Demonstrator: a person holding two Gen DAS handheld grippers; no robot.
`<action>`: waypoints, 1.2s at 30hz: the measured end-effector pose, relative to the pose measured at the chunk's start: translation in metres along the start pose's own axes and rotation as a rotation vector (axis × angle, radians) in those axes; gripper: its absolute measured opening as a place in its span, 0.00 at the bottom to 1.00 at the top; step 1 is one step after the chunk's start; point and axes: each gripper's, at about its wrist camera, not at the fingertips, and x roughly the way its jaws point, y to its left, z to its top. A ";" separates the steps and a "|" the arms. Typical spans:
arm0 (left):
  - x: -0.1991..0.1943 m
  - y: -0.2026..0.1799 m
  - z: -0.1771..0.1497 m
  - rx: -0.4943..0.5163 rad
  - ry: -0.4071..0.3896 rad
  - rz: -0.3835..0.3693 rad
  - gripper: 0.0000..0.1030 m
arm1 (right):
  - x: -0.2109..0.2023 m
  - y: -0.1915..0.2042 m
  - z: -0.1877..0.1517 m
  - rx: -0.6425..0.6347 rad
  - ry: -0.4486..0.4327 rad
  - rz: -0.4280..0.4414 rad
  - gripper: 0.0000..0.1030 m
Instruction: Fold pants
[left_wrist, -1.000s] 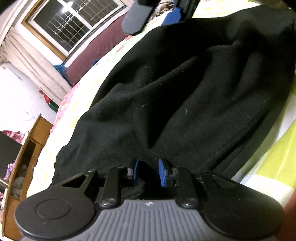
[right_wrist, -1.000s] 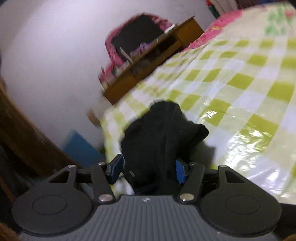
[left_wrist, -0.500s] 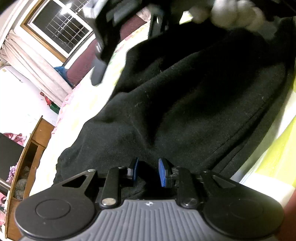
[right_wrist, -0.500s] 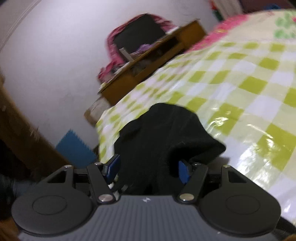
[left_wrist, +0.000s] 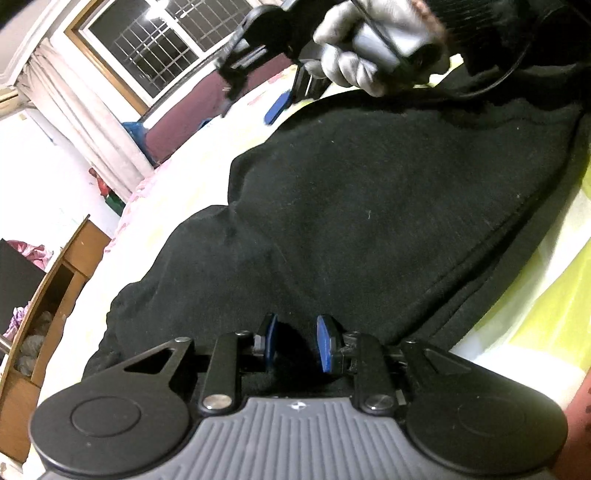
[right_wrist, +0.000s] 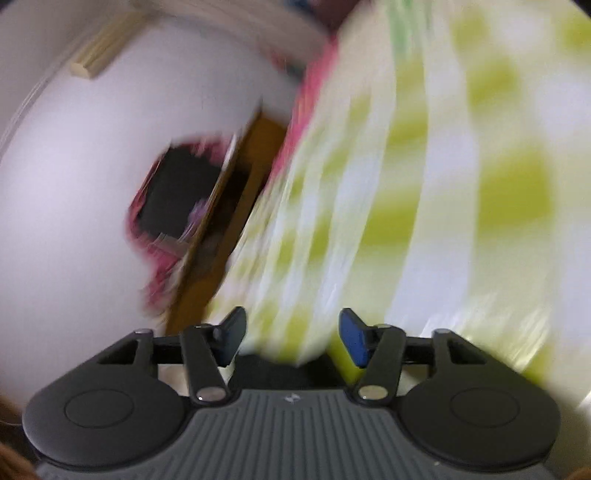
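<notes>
Now: left tongs narrow, pinching the near edge of the black pants, which lie spread on the checked bed. Right tongs wide, holding nothing, view blurred. Bare bed beyond the pants' left edge; cabinet alongside.

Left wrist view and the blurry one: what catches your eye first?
A big heap of black pants fills the left wrist view, on a green-checked bedspread, with the left gripper pinching its near edge. The right gripper is open with nothing between its fingers, its view smeared by motion.
</notes>
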 end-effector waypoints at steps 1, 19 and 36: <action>0.000 0.001 0.001 -0.005 0.000 -0.001 0.38 | -0.002 0.004 0.008 -0.054 -0.007 -0.085 0.54; 0.050 0.127 -0.050 -0.291 0.157 0.282 0.48 | 0.056 0.114 -0.113 -0.405 0.322 -0.117 0.52; 0.002 -0.043 0.086 -0.016 -0.109 -0.111 0.53 | -0.298 -0.038 -0.135 0.043 -0.089 -0.773 0.53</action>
